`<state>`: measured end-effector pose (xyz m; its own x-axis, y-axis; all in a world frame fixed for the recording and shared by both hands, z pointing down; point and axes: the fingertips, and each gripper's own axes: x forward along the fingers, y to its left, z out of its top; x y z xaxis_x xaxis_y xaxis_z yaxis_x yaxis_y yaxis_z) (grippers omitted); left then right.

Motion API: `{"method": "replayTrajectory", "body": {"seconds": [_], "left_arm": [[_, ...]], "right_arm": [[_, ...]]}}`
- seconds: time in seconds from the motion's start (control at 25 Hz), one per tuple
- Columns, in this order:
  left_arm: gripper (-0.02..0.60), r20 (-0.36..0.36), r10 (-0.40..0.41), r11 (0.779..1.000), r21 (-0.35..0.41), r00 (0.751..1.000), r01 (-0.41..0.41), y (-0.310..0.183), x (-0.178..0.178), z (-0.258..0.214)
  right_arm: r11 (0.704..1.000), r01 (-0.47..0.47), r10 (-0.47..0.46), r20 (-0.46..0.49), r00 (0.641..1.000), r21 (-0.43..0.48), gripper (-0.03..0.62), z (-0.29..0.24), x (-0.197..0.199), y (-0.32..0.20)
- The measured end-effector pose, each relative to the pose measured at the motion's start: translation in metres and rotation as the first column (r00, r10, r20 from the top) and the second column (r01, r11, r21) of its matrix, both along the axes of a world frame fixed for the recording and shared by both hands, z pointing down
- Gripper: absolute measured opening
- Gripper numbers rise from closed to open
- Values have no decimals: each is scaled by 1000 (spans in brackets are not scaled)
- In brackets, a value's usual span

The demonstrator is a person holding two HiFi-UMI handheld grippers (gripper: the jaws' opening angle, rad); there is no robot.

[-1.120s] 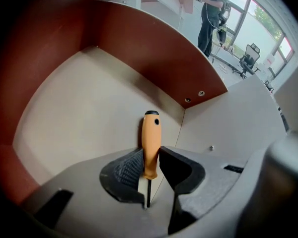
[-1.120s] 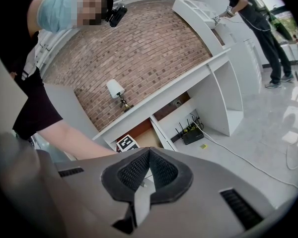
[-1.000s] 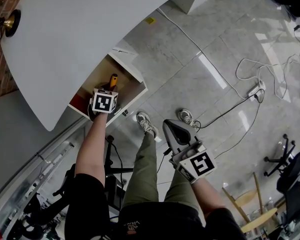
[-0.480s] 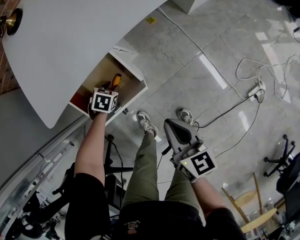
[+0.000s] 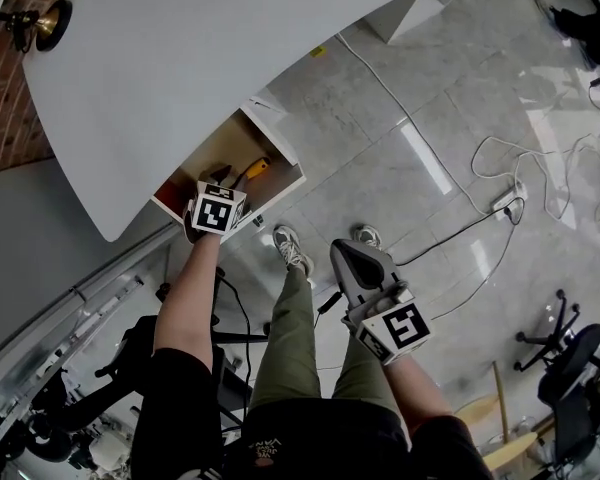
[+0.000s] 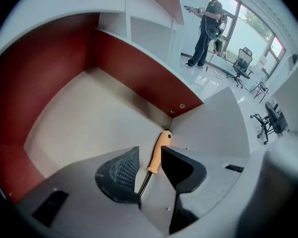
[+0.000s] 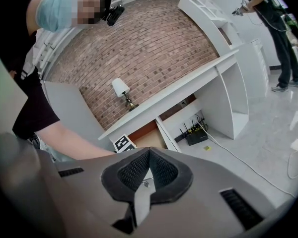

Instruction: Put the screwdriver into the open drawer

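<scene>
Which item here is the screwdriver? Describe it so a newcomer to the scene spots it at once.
Start at the big white desk; under its edge a drawer with red-brown inner walls stands pulled open. The screwdriver lies on the drawer's pale floor near a corner, marked out by its orange handle and thin metal shaft.
</scene>
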<state>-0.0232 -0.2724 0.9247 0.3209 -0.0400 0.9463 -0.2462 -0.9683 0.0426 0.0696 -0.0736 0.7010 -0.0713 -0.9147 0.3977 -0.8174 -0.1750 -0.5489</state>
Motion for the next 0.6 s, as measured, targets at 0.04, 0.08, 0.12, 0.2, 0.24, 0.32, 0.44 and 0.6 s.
{"method": "replayTrajectory", "body": {"seconds": [0.04, 0.08, 0.12, 0.2, 0.24, 0.32, 0.44, 0.6], "left_arm": [[130, -21, 4, 1000, 16, 1000, -3, 0, 2, -5], [130, -39, 5, 999, 34, 999, -4, 1, 4, -11], [130, -51, 3, 999, 50, 999, 0, 1, 5, -16], [130, -69, -11, 997, 74, 998, 17, 2, 3, -25], [130, -84, -22, 996, 80, 996, 28, 2, 2, -27], [129, -115, -34, 995, 92, 993, 45, 2, 1, -37], [115, -140, -28, 992, 121, 990, 45, 4, -1, -60], [36, -197, -35, 985, 159, 980, 67, 13, -4, -98]], "right_arm": [[1000, 13, -13, -3, 1000, 1, -1, -2, 0, -2], [1000, 26, -26, -6, 1000, 4, -1, -4, 0, -4], [999, 39, -39, -8, 999, 8, 0, -8, 0, -6], [998, 65, -65, -14, 998, 13, -2, -15, -1, -9], [997, 77, -77, -18, 997, 15, -2, -18, -2, -10], [994, 105, -104, -31, 994, 15, 0, -24, -3, -11], [988, 154, -153, -58, 987, 18, 0, -36, -5, -12], [976, 217, -214, -75, 974, 30, 0, -59, -12, -13]]}}
